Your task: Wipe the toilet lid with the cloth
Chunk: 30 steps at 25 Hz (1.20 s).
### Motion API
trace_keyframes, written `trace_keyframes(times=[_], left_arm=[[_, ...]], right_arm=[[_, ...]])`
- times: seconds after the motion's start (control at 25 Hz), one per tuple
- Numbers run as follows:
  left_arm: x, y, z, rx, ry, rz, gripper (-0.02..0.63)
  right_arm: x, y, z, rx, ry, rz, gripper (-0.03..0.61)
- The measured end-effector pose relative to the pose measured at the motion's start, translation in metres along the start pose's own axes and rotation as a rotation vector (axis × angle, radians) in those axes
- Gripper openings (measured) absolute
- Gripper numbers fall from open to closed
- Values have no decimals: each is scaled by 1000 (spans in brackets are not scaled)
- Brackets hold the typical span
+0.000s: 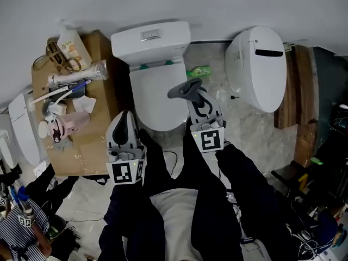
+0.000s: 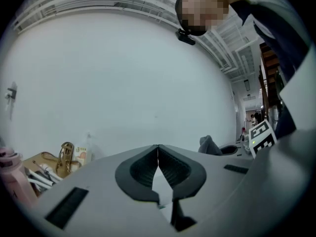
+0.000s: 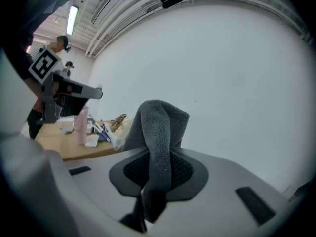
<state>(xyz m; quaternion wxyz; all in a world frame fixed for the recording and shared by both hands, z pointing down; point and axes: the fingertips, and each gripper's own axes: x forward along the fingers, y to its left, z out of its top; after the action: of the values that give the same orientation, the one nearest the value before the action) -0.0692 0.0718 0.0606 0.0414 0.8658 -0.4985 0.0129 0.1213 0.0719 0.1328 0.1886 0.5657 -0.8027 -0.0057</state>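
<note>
The white toilet stands against the wall with its lid down. My right gripper hovers over the lid's right side, shut on a grey cloth that sticks up between its jaws. My left gripper is held near the lid's front left, tips together and nothing in it; in the left gripper view the jaws meet at the tips and face the bare wall.
A cardboard box left of the toilet holds bottles, a pink cup and other items. A second white toilet lid unit leans at the right by wooden boards. Cables and tools lie on the floor at lower right.
</note>
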Motion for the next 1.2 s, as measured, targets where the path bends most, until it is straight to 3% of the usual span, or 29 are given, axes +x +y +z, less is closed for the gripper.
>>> trace_keyframes(times=[0.28, 0.52, 0.96, 1.2], left_arm=[[24, 5, -74, -39, 62, 36, 15], [26, 8, -133, -81, 135, 80, 15], [16, 16, -193, -131, 211, 123, 15], [17, 15, -205, -139, 224, 122, 15]], right_arm=[[79, -4, -130, -226, 164, 121, 66], [140, 2, -243, -502, 318, 300, 66], [241, -1, -344, -784, 465, 459, 66], [253, 0, -377, -850, 538, 499, 66]])
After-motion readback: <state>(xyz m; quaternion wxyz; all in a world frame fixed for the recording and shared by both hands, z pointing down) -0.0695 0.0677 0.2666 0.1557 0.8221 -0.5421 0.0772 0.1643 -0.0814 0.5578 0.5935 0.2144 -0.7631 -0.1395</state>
